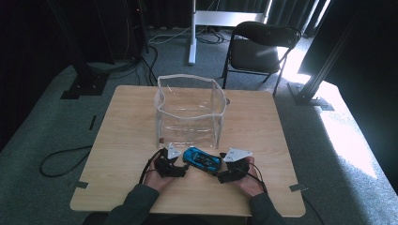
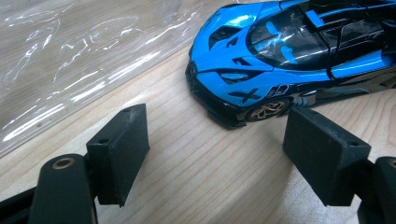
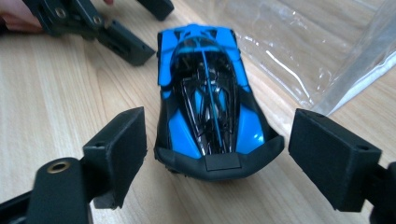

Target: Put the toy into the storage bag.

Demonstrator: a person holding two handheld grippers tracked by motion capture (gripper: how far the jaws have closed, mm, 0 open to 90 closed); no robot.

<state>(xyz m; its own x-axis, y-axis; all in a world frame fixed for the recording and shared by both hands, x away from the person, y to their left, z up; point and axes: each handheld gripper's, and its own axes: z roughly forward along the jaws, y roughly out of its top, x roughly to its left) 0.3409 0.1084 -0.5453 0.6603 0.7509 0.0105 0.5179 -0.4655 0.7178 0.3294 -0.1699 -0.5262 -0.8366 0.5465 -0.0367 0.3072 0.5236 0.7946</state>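
Tabletop [image 1: 126, 140] carried a blue car [image 1: 202, 160] near its near edge, just in front of a clear bag [image 1: 188, 111] that stood open at the middle. The left hand-held gripper [image 1: 184, 165] lay at the car's left end and the right hand-held gripper [image 1: 219, 172] at its right end, each in a hand.

In the left gripper view, the left hand-held gripper [image 2: 215, 149] stood open, the car [image 2: 280, 60] ahead of its jaws and apart from them, the bag [image 2: 70, 60] lying to the left.

In the right gripper view, the right hand-held gripper [image 3: 217, 154] was open with the car's tail [image 3: 219, 163] between its jaws, neither pad pressing on it. The left hand-held gripper [image 3: 116, 32] sat beyond, beside the car's nose.
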